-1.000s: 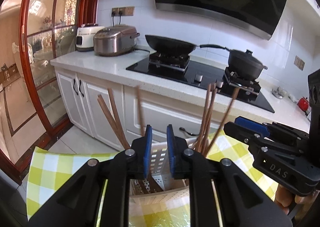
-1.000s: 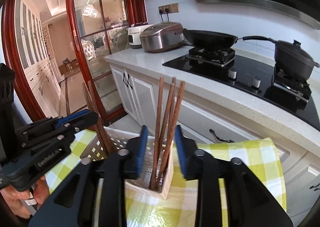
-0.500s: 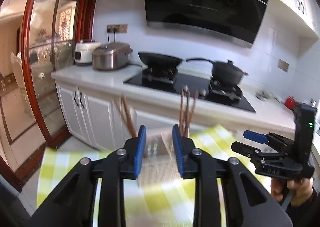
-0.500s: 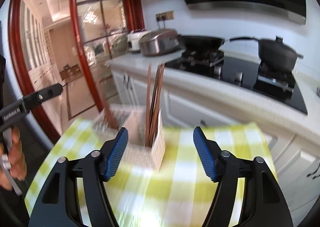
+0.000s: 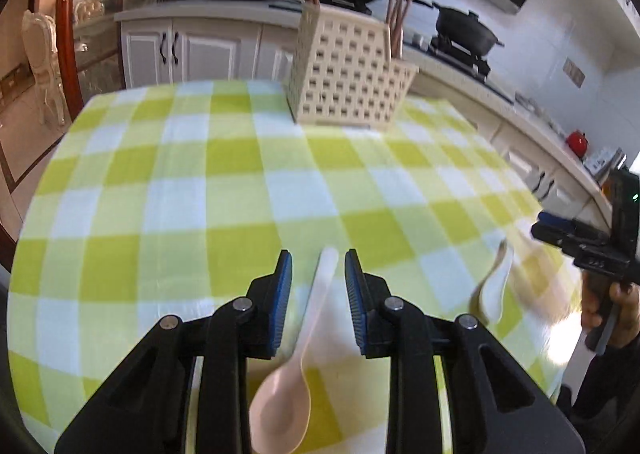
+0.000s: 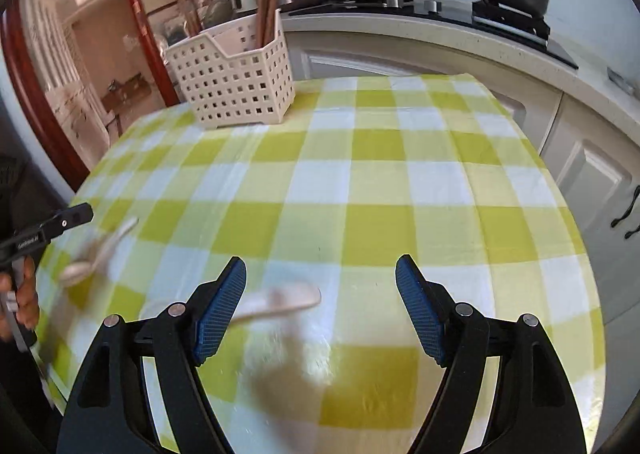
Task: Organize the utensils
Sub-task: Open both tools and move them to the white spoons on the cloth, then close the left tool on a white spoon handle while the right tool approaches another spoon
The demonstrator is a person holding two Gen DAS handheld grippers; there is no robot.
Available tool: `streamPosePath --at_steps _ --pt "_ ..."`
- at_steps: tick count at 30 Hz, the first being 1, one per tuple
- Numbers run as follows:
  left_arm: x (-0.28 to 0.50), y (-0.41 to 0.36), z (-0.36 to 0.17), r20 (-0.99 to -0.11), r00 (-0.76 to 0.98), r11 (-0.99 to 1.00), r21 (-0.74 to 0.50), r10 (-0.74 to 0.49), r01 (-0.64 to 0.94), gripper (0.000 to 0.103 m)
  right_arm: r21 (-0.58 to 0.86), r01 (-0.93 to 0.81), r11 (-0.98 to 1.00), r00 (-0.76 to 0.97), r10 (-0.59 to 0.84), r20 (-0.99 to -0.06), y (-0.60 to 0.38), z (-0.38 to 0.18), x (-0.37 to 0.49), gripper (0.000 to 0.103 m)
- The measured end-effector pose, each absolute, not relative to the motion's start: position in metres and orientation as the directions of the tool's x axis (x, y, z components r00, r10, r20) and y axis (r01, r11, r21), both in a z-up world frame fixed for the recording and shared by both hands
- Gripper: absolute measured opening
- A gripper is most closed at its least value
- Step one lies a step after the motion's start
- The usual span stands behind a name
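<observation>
Your left gripper (image 5: pixel 318 274) hangs over the near edge of the checked cloth (image 5: pixel 224 182) with its jaws a little apart; a pale pink spoon (image 5: pixel 298 370) lies on the cloth with its handle running up between the blue pads (image 5: pixel 282 294), and neither pad presses on it. Its bowl is nearest you, its handle tip whiter. Your right gripper (image 6: pixel 320 310) has just been opening and now stands wide, nothing clamped; a blurred white spoon (image 6: pixel 276 304) lies crosswise on the cloth at its left pad. The left view alone shows this white spoon's form (image 5: pixel 494 286), well right of the pink one, plus your right hand (image 5: pixel 608 302) on its handle. The right view alone shows the pink spoon (image 6: pixel 100 250) far left, beside your left hand (image 6: pixel 24 294). The cream basket (image 5: pixel 348 82) stands at the cloth's far edge, brown chopsticks (image 5: pixel 398 10) upright in two separate clusters. The right view shows its open top and stepped rim (image 6: pixel 236 50).
</observation>
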State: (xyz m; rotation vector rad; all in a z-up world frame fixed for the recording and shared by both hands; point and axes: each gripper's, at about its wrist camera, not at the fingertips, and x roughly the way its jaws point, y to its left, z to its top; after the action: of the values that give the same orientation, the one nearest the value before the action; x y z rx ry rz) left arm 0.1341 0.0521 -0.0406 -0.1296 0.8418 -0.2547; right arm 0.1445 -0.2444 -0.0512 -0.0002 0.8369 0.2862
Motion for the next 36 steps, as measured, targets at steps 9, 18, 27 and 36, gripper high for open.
streamPosePath --at_steps 9,18,27,36 --pt "0.150 0.045 -0.066 -0.780 0.566 0.963 -0.198 -0.268 0.183 0.016 0.123 -0.301 0.946 0.528 0.273 -0.804 -0.226 -0.076 0.130 0.072" --pt "0.171 0.034 -0.072 -0.808 0.546 0.972 -0.144 -0.224 0.186 0.012 0.140 -0.309 0.941 0.512 0.288 -0.809 -0.214 -0.085 0.148 0.072" --pt "0.197 0.034 -0.070 -0.813 0.552 0.982 -0.144 -0.187 0.121 0.011 0.119 -0.318 0.941 0.523 0.279 -0.805 -0.200 -0.084 0.187 0.071" --pt "0.208 0.057 -0.070 -0.807 0.573 0.982 -0.188 -0.144 -0.019 0.011 0.091 -0.326 0.941 0.543 0.265 -0.797 -0.192 -0.086 0.203 0.073"
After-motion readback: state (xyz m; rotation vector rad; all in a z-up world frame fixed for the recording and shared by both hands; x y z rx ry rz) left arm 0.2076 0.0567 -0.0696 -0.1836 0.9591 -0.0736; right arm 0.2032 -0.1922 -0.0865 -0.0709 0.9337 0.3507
